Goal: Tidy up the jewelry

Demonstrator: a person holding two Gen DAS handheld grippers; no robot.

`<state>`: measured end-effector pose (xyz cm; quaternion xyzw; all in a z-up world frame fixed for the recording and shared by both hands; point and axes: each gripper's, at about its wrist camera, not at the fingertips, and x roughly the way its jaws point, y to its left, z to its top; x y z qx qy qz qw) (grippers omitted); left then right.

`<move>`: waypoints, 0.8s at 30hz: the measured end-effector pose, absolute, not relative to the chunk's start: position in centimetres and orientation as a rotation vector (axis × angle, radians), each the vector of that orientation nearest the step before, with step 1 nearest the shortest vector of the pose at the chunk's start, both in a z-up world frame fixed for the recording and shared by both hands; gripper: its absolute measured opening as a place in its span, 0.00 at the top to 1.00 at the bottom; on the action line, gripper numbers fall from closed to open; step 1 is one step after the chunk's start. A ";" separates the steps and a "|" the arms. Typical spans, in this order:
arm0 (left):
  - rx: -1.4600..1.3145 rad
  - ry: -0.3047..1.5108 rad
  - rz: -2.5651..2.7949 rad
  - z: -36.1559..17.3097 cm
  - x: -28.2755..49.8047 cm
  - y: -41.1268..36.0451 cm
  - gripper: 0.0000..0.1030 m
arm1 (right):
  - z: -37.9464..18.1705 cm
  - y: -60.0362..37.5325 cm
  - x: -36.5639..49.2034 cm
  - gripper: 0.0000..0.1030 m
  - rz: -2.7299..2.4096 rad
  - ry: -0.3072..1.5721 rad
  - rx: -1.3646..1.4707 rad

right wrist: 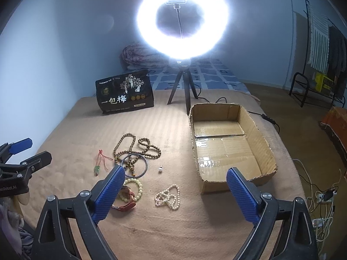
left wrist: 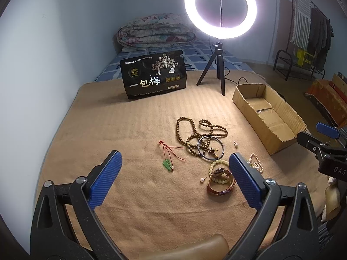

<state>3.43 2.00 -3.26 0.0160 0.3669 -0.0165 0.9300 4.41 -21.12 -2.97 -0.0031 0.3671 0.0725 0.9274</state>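
Note:
Jewelry lies loose on a tan blanket (left wrist: 130, 130). There is a long brown bead necklace (left wrist: 196, 133), a dark bangle (left wrist: 210, 150), a green pendant on red cord (left wrist: 167, 164), a pale bead bracelet (left wrist: 214, 166), a brown strap watch (left wrist: 221, 184), a pearl strand (right wrist: 168, 197) and two pearl earrings (left wrist: 202, 180) (right wrist: 160, 169). An open cardboard box (right wrist: 229, 147) sits to the right and holds nothing. My left gripper (left wrist: 174, 162) is open above the blanket, near the pendant and watch. My right gripper (right wrist: 175, 179) is open above the pearl strand.
A ring light on a tripod (left wrist: 220, 10) stands at the back. A black snack bag (left wrist: 154, 74) stands at the back left. A folded quilt (left wrist: 156, 32) lies behind. Cables and a power strip (right wrist: 321, 197) lie on the floor at right.

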 end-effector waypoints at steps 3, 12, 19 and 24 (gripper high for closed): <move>0.034 0.759 -0.036 -3.6 3.5 2.0 0.06 | -3.3 -21.0 4.6 0.10 0.163 0.767 -0.004; -0.027 0.843 -0.087 -5.4 4.6 2.5 0.26 | -6.4 -20.4 5.0 0.30 0.256 0.873 0.004; -0.099 0.965 -0.152 -8.7 5.9 2.4 0.41 | -9.9 -18.9 5.3 0.44 0.313 0.987 -0.073; -0.157 1.065 -0.193 -11.5 6.9 1.8 0.50 | -11.7 -18.3 6.1 0.50 0.345 1.061 -0.069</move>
